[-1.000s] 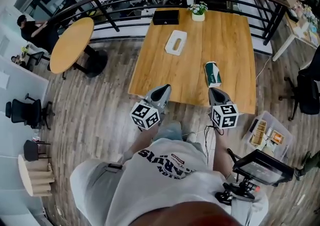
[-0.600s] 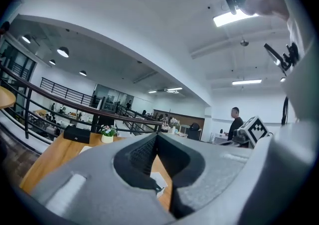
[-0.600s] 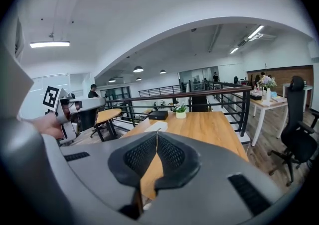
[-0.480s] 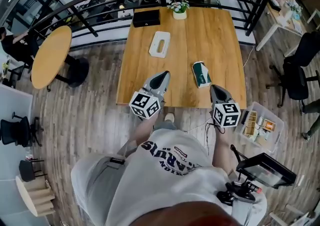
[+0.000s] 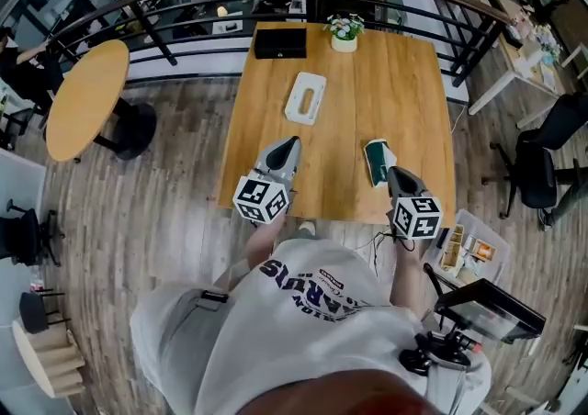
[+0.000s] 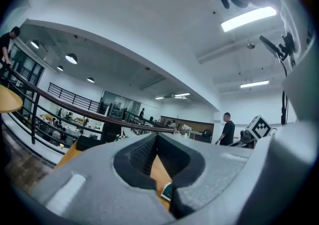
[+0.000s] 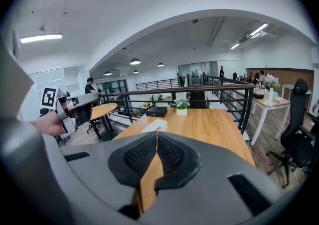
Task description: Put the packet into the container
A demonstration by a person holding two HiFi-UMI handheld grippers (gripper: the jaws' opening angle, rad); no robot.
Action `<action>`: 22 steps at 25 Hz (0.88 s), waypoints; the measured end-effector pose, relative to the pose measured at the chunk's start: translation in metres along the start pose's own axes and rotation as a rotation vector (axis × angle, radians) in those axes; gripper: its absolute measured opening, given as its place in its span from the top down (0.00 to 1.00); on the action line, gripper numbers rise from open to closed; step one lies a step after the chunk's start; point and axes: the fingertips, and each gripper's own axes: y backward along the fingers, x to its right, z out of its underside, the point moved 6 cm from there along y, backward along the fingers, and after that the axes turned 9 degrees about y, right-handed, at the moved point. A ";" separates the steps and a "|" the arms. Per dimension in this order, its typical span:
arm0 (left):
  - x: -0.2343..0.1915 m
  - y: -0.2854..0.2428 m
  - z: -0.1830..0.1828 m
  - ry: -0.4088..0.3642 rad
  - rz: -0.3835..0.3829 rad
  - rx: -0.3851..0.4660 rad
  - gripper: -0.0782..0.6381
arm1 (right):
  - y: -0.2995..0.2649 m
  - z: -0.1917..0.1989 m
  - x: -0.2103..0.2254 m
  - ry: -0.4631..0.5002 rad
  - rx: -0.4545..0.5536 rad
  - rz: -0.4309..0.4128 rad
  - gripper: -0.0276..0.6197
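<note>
A green and white packet (image 5: 377, 162) lies on the wooden table (image 5: 404, 83) near its front right part; a sliver of the packet (image 6: 167, 190) shows under the jaws in the left gripper view. The white container (image 5: 305, 97) sits mid-table, further back; the container (image 7: 155, 125) also shows in the right gripper view. My left gripper (image 5: 292, 141) hangs over the table's front, left of the packet, jaws shut and empty. My right gripper (image 5: 392, 171) is shut and empty too, its tip just behind the packet's near end. Tips meet in both gripper views (image 6: 156, 137) (image 7: 157, 134).
A black box (image 5: 280, 42) and a flower pot (image 5: 344, 30) stand at the table's far edge, by a dark railing (image 5: 184, 0). A round table (image 5: 87, 96) is left. A plastic bin (image 5: 469, 252) sits on the floor right, office chairs (image 5: 542, 165) beyond it.
Both grippers have moved forward from the table's near edge to over its top. The right one has closed in on the packet. Both stayed shut.
</note>
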 end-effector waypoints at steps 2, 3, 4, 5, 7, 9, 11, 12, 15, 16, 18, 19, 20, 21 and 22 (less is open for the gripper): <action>-0.018 -0.002 -0.013 -0.025 -0.001 0.024 0.88 | -0.012 -0.014 0.000 0.012 0.000 0.009 0.94; -0.024 -0.003 -0.020 -0.039 0.000 0.037 0.88 | -0.016 -0.022 0.002 0.020 0.004 0.016 0.94; -0.029 -0.004 -0.027 -0.054 0.002 0.049 0.88 | -0.020 -0.032 0.005 0.026 0.015 0.025 0.94; -0.033 -0.004 -0.034 -0.067 0.003 0.059 0.88 | -0.022 -0.043 0.008 0.030 0.032 0.034 0.94; -0.040 -0.007 -0.045 -0.083 0.007 0.071 0.88 | -0.025 -0.064 0.014 0.031 0.080 0.061 0.94; -0.044 -0.012 -0.052 -0.086 0.012 0.076 0.88 | -0.026 -0.083 0.020 0.047 0.157 0.091 0.94; -0.046 -0.014 -0.057 -0.099 0.012 0.081 0.88 | -0.025 -0.102 0.021 0.081 0.292 0.109 0.70; -0.048 -0.014 -0.058 -0.107 0.004 0.080 0.88 | -0.026 -0.110 0.020 0.092 0.359 0.106 0.56; -0.053 -0.016 -0.060 -0.096 -0.030 0.066 0.88 | -0.037 -0.126 0.016 0.122 0.447 0.100 0.23; -0.052 -0.018 -0.060 -0.083 -0.035 0.067 0.88 | -0.038 -0.129 0.017 0.139 0.449 0.112 0.22; -0.046 -0.024 -0.054 -0.067 -0.031 0.066 0.88 | -0.041 -0.127 0.025 0.150 0.429 0.133 0.20; -0.044 -0.028 -0.052 -0.067 -0.028 0.063 0.88 | -0.045 -0.124 0.029 0.137 0.415 0.135 0.20; -0.044 -0.032 -0.050 -0.072 -0.023 0.057 0.88 | -0.049 -0.120 0.032 0.116 0.403 0.131 0.20; -0.044 -0.034 -0.049 -0.079 -0.019 0.050 0.88 | -0.053 -0.116 0.033 0.100 0.392 0.125 0.20; -0.046 -0.035 -0.049 -0.087 -0.014 0.042 0.88 | -0.056 -0.112 0.032 0.094 0.378 0.121 0.20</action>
